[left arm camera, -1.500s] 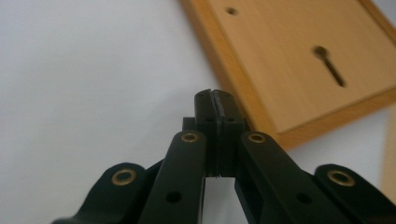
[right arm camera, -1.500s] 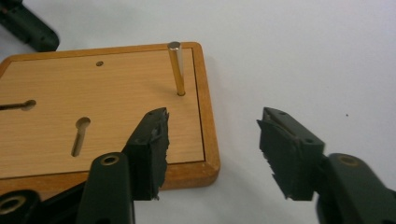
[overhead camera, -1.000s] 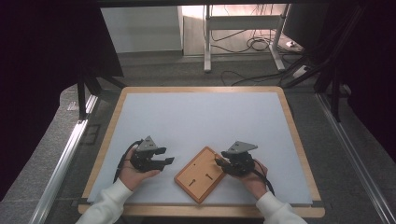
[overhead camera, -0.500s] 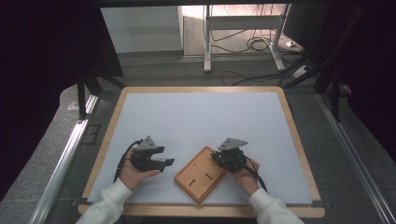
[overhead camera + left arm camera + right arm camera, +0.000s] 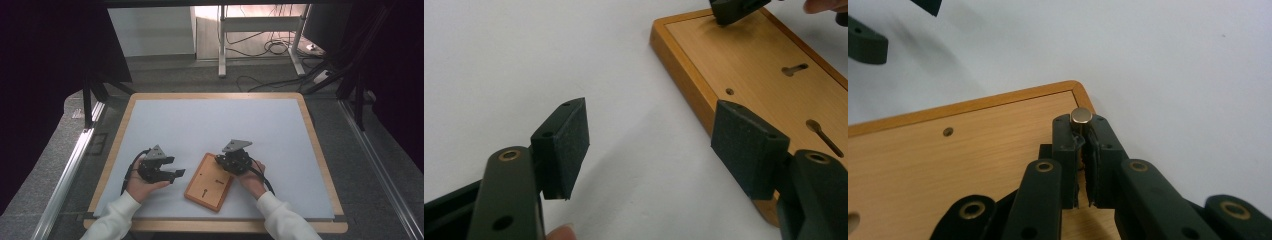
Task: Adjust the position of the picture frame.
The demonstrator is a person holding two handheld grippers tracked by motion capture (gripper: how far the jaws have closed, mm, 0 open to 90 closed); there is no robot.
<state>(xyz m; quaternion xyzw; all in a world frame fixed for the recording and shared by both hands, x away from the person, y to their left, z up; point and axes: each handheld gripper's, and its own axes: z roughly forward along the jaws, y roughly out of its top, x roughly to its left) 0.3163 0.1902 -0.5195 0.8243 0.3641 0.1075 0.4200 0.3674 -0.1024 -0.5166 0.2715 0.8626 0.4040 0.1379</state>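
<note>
**Asker:** Near the front edge of the white table top (image 5: 210,125), what have you got?

**Me:** A flat rectangular wooden board with a raised orange-brown rim (image 5: 209,182), lying skewed between my hands. A small round brass-coloured metal peg (image 5: 1081,115) stands at its far corner, and my right gripper (image 5: 1081,137) is clamped on that peg, jaws nearly together, having just been closing.

**Asker:** And your other claw?

**Me:** My left gripper (image 5: 651,145) has just been opening and stands wide with nothing between its pads; it hovers just beside the board's long edge, not touching.

**Asker:** How will these things handle?

**Me:** I'd judge the board stiff, fairly light, smooth-faced, so likely to slide on the table. It's too flat to grab from above; its rim, taken at the long edge, is the sensible hold. The peg looks hard, slick and tiny: easy to lose if I tilt, so I'd pinch it low and pull straight. Whether it sits loose or tight in its hole, I can't tell.
</note>
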